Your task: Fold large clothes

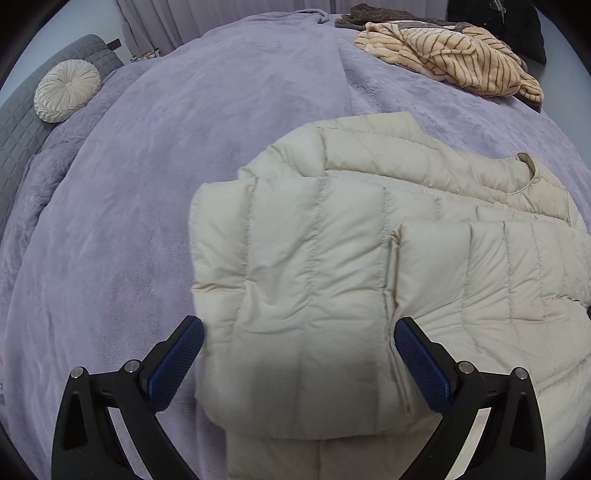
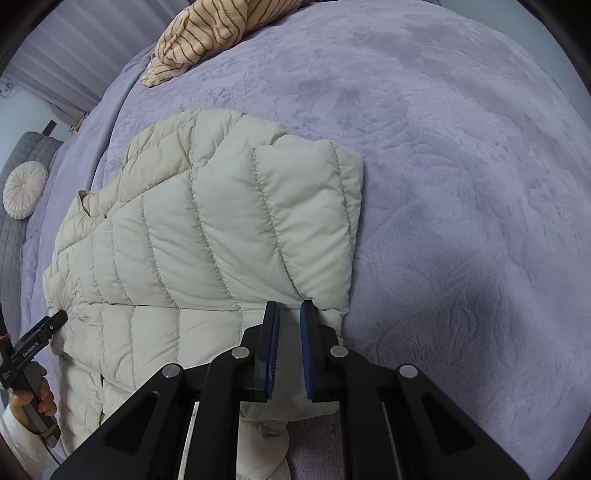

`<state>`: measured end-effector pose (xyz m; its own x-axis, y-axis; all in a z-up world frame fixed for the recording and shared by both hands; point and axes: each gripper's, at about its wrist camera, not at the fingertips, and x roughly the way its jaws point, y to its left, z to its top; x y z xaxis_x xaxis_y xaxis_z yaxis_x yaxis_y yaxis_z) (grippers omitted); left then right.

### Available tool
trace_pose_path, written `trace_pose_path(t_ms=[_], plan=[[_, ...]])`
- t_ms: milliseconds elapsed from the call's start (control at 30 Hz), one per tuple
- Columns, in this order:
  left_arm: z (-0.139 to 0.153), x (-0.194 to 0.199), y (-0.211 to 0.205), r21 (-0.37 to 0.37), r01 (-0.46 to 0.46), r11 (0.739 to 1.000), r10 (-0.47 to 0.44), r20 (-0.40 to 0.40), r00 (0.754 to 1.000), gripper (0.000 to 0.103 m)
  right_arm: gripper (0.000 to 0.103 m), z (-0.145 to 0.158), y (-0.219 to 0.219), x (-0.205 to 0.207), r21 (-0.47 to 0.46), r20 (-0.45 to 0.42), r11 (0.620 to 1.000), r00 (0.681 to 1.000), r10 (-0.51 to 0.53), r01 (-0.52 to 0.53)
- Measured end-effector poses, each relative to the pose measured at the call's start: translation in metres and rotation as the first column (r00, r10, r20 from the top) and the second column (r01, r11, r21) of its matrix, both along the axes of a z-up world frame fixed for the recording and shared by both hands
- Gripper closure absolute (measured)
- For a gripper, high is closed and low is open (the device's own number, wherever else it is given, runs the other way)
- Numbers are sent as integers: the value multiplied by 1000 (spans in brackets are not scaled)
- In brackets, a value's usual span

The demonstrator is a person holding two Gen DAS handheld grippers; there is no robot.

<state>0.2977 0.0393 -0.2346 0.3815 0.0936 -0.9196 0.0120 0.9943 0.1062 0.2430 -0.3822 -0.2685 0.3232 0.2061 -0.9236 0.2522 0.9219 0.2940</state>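
A cream quilted puffer jacket [image 1: 332, 258] lies on the lilac bedspread [image 1: 166, 184], both sleeves folded in over its front. My left gripper [image 1: 299, 328] is open, its blue pads either side of the left folded sleeve, just above it. In the right wrist view the jacket [image 2: 207, 236] fills the left half. My right gripper [image 2: 291, 308] is nearly shut, its pads pinching a fold of the right sleeve's edge. The left gripper's finger [image 2: 48, 325] shows at the left edge, held by a hand.
A tan striped garment [image 1: 454, 59] lies crumpled at the far side of the bed, also in the right wrist view [image 2: 207, 33]. A round cream cushion [image 1: 66, 90] rests on a grey quilted headboard [image 1: 22, 125]. A dark garment [image 1: 384, 16] and curtains are behind.
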Motion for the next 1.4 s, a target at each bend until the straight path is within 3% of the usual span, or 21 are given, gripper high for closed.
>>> trace_pose_path(t_ms=[233, 300, 367, 533, 633, 700, 767, 1100, 1267, 1400], plan=[[22, -25, 25, -18, -29, 999, 29, -15, 999, 0, 85, 34, 6, -25, -16, 4, 1000, 1000, -27, 27], [25, -34, 26, -22, -24, 999, 23, -37, 999, 0, 74, 41, 10, -34, -1, -2, 1000, 1000, -31, 31], [28, -45, 26, -16, -15, 1000, 14, -52, 999, 0, 51, 46, 15, -44, 15, -15, 999, 999, -38, 39], [35, -71, 21, -3, 18, 1000, -19, -90, 996, 0, 49, 52, 28, -75, 50, -54, 997, 997, -56, 59], [41, -84, 21, -14, 28, 1000, -30, -104, 994, 0, 40, 55, 37, -93, 62, -77, 996, 995, -58, 63], [45, -92, 21, -21, 31, 999, -33, -116, 993, 0, 39, 57, 44, -104, 71, -89, 995, 994, -57, 64], [48, -100, 20, -29, 31, 999, -34, -126, 991, 0, 29, 60, 49, -114, 74, -102, 995, 993, -56, 64], [61, -129, 23, -49, 56, 997, -61, -125, 990, 0, 23, 79, 68, -147, 89, -108, 992, 991, -83, 93], [58, -145, 34, -90, 81, 993, -97, -180, 979, 0, 0, 84, 76, -159, 123, -92, 989, 994, -67, 78], [47, -161, 49, -99, 109, 989, -130, -241, 962, 0, 0, 81, 75, -172, 172, -119, 982, 991, -56, 76]])
